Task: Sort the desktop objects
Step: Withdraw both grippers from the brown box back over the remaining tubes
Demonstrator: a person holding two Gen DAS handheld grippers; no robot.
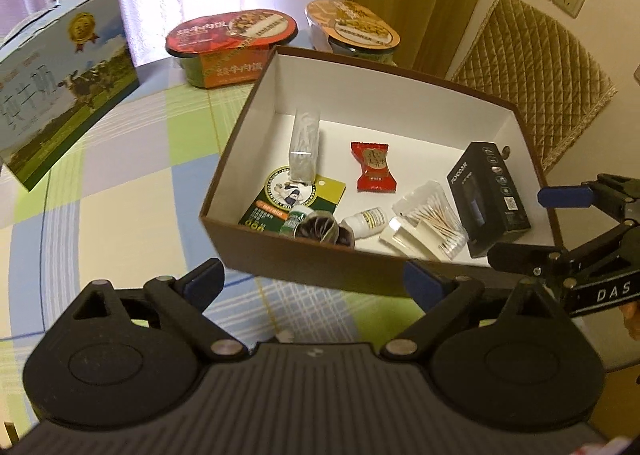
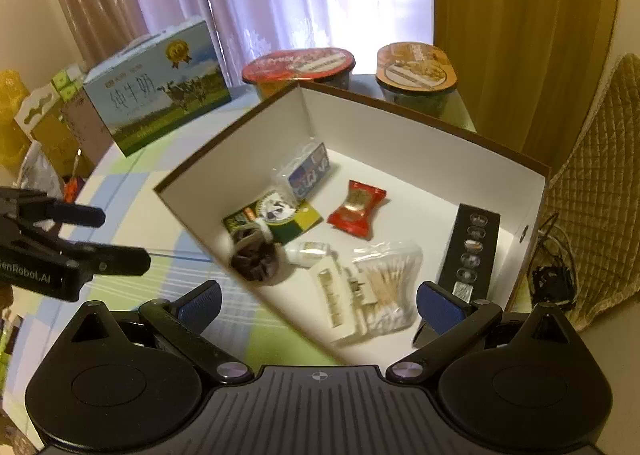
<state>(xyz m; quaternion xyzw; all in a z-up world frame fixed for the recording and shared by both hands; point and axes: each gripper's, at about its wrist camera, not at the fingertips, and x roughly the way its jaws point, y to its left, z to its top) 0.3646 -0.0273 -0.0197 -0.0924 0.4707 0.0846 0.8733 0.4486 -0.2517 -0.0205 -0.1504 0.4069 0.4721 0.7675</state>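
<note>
Small items are gathered in the box (image 1: 240, 159) ahead of both claws. Left claw (image 1: 316, 279) and right claw (image 2: 320, 305) are spread wide, empty. Sorting is judged nearly finished.

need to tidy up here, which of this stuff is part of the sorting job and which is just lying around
Part of the job:
brown box
red candy
cotton swabs
black carton
white bottle
green card

Just lying about:
milk carton
two meal bowls
quilted chair
</note>
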